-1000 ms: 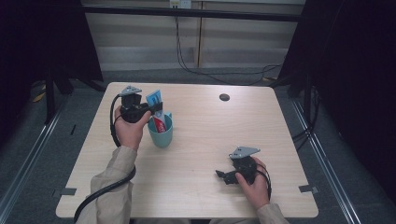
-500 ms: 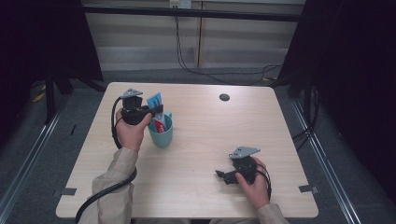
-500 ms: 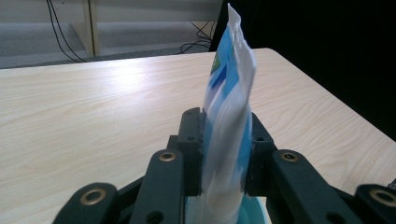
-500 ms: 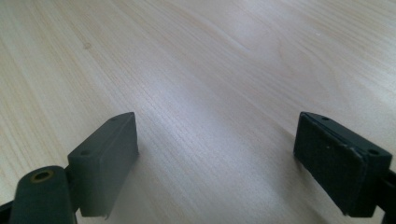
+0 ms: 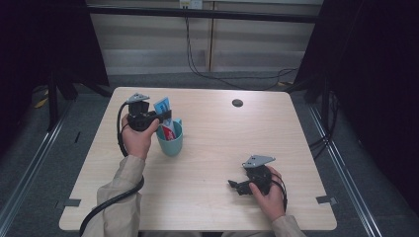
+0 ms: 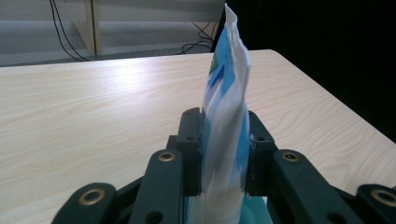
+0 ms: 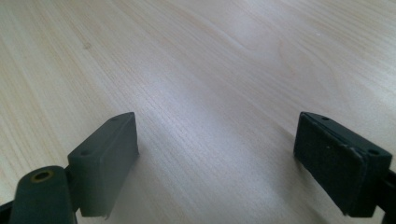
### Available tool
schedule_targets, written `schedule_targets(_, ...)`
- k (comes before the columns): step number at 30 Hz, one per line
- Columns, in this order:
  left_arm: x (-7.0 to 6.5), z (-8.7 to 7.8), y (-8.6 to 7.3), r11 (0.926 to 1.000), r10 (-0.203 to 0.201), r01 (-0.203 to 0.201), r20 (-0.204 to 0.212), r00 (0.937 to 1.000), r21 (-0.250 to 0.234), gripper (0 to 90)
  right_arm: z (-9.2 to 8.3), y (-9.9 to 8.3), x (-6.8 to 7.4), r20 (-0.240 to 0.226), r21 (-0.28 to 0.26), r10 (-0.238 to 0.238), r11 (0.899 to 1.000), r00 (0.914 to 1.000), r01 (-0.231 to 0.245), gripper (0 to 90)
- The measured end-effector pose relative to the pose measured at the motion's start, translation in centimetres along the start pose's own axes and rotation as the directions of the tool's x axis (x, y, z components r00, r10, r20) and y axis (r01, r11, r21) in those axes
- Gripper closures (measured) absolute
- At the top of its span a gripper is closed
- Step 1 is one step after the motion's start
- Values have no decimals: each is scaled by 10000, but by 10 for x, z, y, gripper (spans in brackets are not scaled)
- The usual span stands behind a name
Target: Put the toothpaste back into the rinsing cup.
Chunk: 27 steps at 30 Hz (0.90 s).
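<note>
The left tongs (image 5: 165, 116) are closed on a toothpaste tube (image 6: 225, 126), with both pads pressed flat against its sides, so the tube stands upright between them and its crimped end points up. Directly under these tongs sits a teal cup (image 5: 170, 140), and the lower part of the tube is already inside it, next to something red that I cannot identify. In my judgement the step in hand is to set the tube into the cup. To do it well, the hand should keep the tube vertical and lower it until its bottom rests in the cup, then open the pads only a little at first, so that the tube leans softly on the rim and does not tip the light cup over. The left hand (image 5: 136, 138) holds its tongs level, pointing across the table (image 5: 217, 148) toward the right tongs, with the wrist just beside the cup. The right tongs (image 5: 236, 185) lie low over the bare table, well apart from the cup, wide open and holding nothing, with the right hand (image 5: 269, 190) resting behind them.
</note>
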<state>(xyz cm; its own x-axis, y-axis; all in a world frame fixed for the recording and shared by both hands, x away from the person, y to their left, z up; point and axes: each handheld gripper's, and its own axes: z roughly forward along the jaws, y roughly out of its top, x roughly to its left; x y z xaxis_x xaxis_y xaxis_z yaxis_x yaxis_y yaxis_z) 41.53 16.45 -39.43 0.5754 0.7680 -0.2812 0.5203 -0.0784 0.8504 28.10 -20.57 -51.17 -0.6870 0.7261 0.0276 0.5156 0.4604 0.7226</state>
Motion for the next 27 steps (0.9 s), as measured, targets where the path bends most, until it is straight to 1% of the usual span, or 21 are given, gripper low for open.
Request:
schedule_targets(3, 2, 0, 0, 10000, -3, 3, 2, 10000, -39, 731, 0, 0, 0, -1, -1, -3, 10000, 10000, 3, 133)
schedule_targets(5, 2, 0, 0, 10000, 59, -60, -141, 9999, -42, 728, 0, 0, 0, 2, -2, -4, 10000, 10000, 4, 133)
schedule_targets(7, 3, 1, 0, 9999, 96, -97, -83, 9999, -65, 727, 0, 0, 0, -3, -1, 1, 10000, 10000, -1, 133)
schedule_targets(8, 3, 1, 0, 9999, 133, -134, -166, 9998, -74, 726, 0, 0, 0, -2, -2, -3, 10000, 10000, 3, 134)
schedule_targets(11, 3, 2, 1, 9998, 200, -202, -241, 9995, -56, 721, 0, 0, 0, -2, -4, -4, 10000, 10000, 4, 133)
schedule_targets(13, 2, 3, 1, 9996, 277, -281, -404, 9988, -76, 709, 0, 0, 0, -6, -3, -4, 10000, 10000, 4, 133)
schedule_targets(15, 2, 3, 2, 9994, 344, -346, -362, 9988, -24, 709, 0, 0, 0, -7, -4, -5, 10000, 10000, 5, 133)
schedule_targets(18, 3, 3, 2, 9991, 425, -428, -456, 9981, -57, 706, 0, 0, 0, -10, -4, -3, 10000, 10000, 3, 133)
schedule_targets(22, 6, 2, 1, 9994, 330, -336, -559, 9979, -105, 697, 0, 0, 0, 0, -7, 4, 10000, 10000, -4, 133)
schedule_targets(25, 7, 0, 1, 9990, 433, -438, -721, 9965, -55, 676, 0, 0, 0, -3, -7, 1, 10000, 10000, -1, 133)
schedule_targets(27, 9, -1, 1, 9992, 372, -378, -686, 9970, -83, 676, 0, 0, 0, -4, -7, 0, 10000, 10000, 0, 134)
